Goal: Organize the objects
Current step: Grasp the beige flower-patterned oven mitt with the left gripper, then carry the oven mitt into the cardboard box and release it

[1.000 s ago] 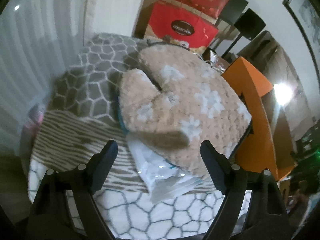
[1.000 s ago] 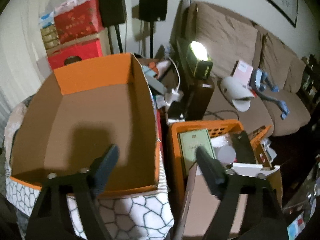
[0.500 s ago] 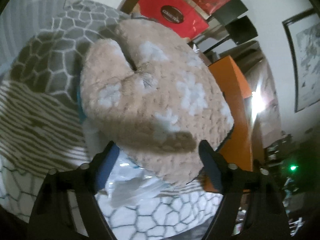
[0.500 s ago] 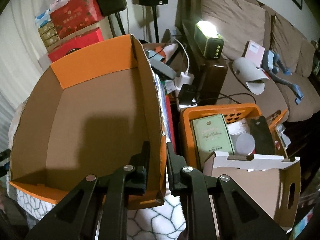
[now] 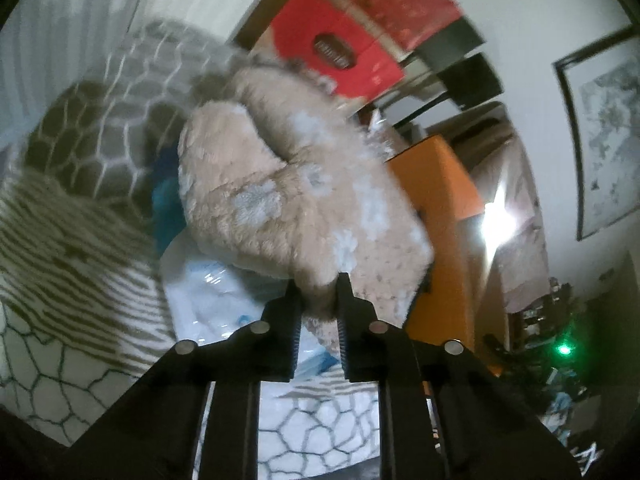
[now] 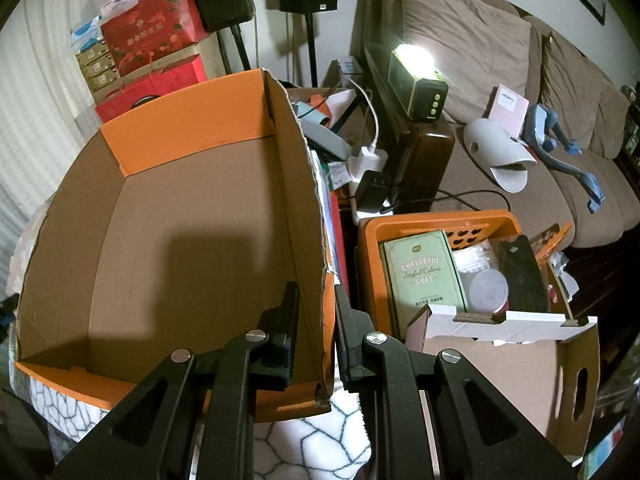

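Note:
A beige plush cushion (image 5: 288, 184) with pale flower patches lies on a patterned blanket (image 5: 80, 216), over a clear plastic bag (image 5: 216, 296). My left gripper (image 5: 318, 288) is closing, and its pads pinch the cushion's near edge. In the right wrist view, an empty orange cardboard box (image 6: 168, 216) stands on the blanket. My right gripper (image 6: 316, 300) is shut on the box's right wall (image 6: 310, 240), one finger inside and one outside. The same box (image 5: 444, 208) shows to the right of the cushion in the left wrist view.
An orange crate (image 6: 440, 224) with a green box (image 6: 424, 276) and a lidded tub stands right of the cardboard box, a white carton (image 6: 500, 344) in front of it. Red gift boxes (image 6: 152, 40), speakers, a lit lamp (image 6: 416, 76) and a brown sofa (image 6: 520, 92) stand behind.
My left gripper moved in on the cushion and its jaws closed onto the near edge, lifting it slightly. My right gripper closed on the box wall and has stayed there.

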Demonstrator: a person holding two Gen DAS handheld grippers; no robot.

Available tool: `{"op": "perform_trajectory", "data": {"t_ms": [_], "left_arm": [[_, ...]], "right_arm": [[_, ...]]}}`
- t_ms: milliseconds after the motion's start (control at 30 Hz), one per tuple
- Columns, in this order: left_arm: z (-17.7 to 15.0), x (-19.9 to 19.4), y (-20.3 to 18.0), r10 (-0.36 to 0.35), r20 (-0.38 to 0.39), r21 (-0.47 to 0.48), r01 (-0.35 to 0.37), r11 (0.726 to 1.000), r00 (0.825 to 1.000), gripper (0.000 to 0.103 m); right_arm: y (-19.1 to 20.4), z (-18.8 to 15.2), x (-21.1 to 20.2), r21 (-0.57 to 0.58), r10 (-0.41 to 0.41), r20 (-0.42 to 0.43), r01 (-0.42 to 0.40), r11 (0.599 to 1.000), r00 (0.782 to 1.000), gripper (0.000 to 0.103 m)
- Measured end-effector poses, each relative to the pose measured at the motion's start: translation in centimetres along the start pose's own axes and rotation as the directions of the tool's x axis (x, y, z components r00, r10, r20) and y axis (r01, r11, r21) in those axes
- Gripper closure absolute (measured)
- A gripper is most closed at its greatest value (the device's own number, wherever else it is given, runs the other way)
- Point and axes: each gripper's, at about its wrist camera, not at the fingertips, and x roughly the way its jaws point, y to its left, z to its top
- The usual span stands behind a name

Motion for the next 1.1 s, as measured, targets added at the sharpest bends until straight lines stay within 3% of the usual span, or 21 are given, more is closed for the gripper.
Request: {"op": "perform_trajectory", "data": {"t_ms": [400, 633, 933, 1100], "left_arm": [[2.9, -7.0, -9.3, -0.173, 0.097, 0.184, 0.153, 0.971, 0.980, 0.092], [2.6, -9.7, -16.5, -0.277, 0.098, 0.316, 0.234, 0.919, 0.956, 0.092], [-0.5, -6.3, -22.9, -0.310, -0.011, 0.418, 0.286, 0.862, 0.951, 0.092], [-2.3, -2.7, -24.0, -0.299, -0.090, 0.430, 0.308, 0.848, 0.950, 0.092]], "right_arm": [[0.0, 0.0, 0.0, 0.003, 0.004, -0.001, -0.004, 1.000, 1.000, 0.087], [0.0, 0.0, 0.1, 0.003, 0.004, -0.001, -0.004, 1.000, 1.000, 0.087], [0.1, 0.0, 0.1, 0.005, 0.006, -0.002, -0.006, 1.000, 1.000, 0.087], [0.1, 0.0, 0.1, 0.004, 0.005, -0.001, -0.005, 1.000, 1.000, 0.087]]}}
